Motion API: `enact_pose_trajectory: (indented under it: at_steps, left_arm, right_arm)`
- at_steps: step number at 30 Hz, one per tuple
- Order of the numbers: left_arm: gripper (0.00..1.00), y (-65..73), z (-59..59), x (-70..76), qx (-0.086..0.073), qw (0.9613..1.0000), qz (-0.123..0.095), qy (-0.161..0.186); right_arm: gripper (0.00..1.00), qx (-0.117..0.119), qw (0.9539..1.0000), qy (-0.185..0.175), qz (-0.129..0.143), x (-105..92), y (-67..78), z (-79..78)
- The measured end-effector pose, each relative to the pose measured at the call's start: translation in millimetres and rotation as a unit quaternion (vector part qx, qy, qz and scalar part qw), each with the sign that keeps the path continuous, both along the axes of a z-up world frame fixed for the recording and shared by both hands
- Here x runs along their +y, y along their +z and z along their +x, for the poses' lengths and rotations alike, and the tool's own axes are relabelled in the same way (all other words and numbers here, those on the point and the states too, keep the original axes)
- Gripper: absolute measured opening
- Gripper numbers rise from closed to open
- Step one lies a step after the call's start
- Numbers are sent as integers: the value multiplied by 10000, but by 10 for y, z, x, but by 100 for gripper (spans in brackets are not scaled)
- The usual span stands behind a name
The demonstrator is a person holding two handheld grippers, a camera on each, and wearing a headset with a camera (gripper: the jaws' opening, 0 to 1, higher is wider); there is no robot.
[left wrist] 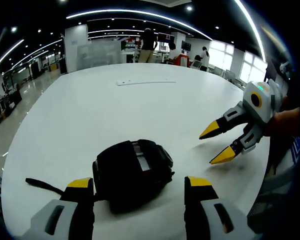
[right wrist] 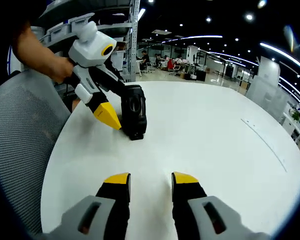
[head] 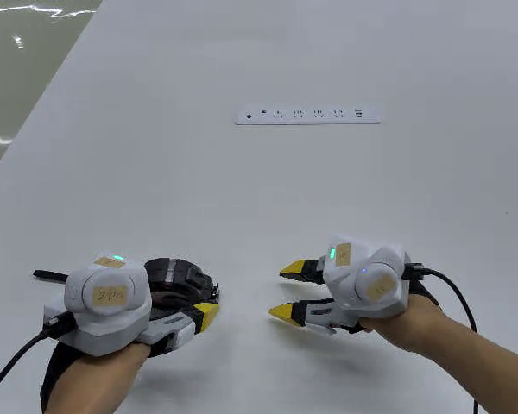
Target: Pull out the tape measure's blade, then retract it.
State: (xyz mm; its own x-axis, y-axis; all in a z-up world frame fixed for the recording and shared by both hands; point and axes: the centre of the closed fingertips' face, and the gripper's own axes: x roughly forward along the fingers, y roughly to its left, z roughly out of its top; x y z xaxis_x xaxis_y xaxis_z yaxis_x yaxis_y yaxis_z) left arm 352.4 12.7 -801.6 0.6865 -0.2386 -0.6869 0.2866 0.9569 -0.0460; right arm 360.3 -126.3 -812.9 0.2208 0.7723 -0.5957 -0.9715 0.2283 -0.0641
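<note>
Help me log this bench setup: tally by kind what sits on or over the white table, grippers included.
Tape measure: 1
Power strip: 1
Grippers: 2, the left gripper and the right gripper
Total: 4

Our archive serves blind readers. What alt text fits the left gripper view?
A black tape measure lies on the white table between the open, yellow-tipped jaws of the left gripper. The right gripper, also open, points in from the right.

Left tool (left wrist: 139,182), right tool (head: 287,291): jaws apart
</note>
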Motion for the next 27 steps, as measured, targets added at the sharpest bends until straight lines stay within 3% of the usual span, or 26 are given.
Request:
enact_pose_trajectory:
  at_steps: [16, 21, 27]
  left_arm:
    - [74, 30, -85, 150, -108, 9980, -116, -605]
    - [75, 81, -131, 176, -249, 9954, -198, -903]
    - [76, 123, -171, 227, -366, 9940, -289, -990]
  right_arm:
    - [39, -35, 9982, -586, 95, -500, 136, 4]
    - [42, -52, 9968, -790, 93, -686, 152, -19]
    - [45, -17, 9949, -1006, 61, -907, 141, -81]
